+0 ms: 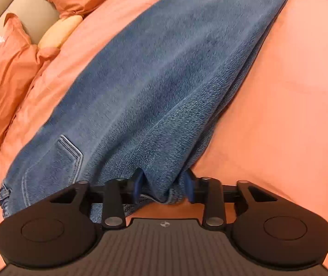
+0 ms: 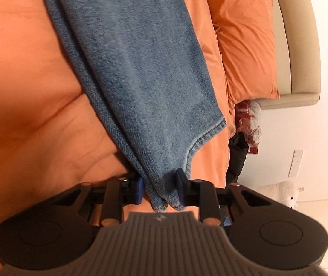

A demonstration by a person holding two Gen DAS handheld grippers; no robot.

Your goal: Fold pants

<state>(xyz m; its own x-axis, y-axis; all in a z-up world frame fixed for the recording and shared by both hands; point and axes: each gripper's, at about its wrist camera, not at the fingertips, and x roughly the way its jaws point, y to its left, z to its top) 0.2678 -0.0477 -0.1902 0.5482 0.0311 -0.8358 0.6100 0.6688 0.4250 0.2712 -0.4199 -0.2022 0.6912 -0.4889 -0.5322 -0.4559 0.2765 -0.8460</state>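
Note:
Blue denim pants point(image 1: 154, 76) stretch across an orange bed cover point(image 1: 279, 96), held up at both ends. My left gripper point(image 1: 164, 187) is shut on a bunched fold of denim near the waist end; a back pocket point(image 1: 69, 154) shows to its left. My right gripper point(image 2: 159, 186) is shut on the pants point(image 2: 140, 69) at the leg end, with the hem point(image 2: 207, 135) hanging just to its right. The cloth runs taut away from both grippers.
Orange pillows point(image 1: 9, 73) lie against a beige headboard point(image 1: 32, 16) on the left; they also show in the right wrist view point(image 2: 244, 46). Past the bed's edge are a dark bag point(image 2: 237, 156), a white plush toy point(image 2: 283, 193) and pale floor.

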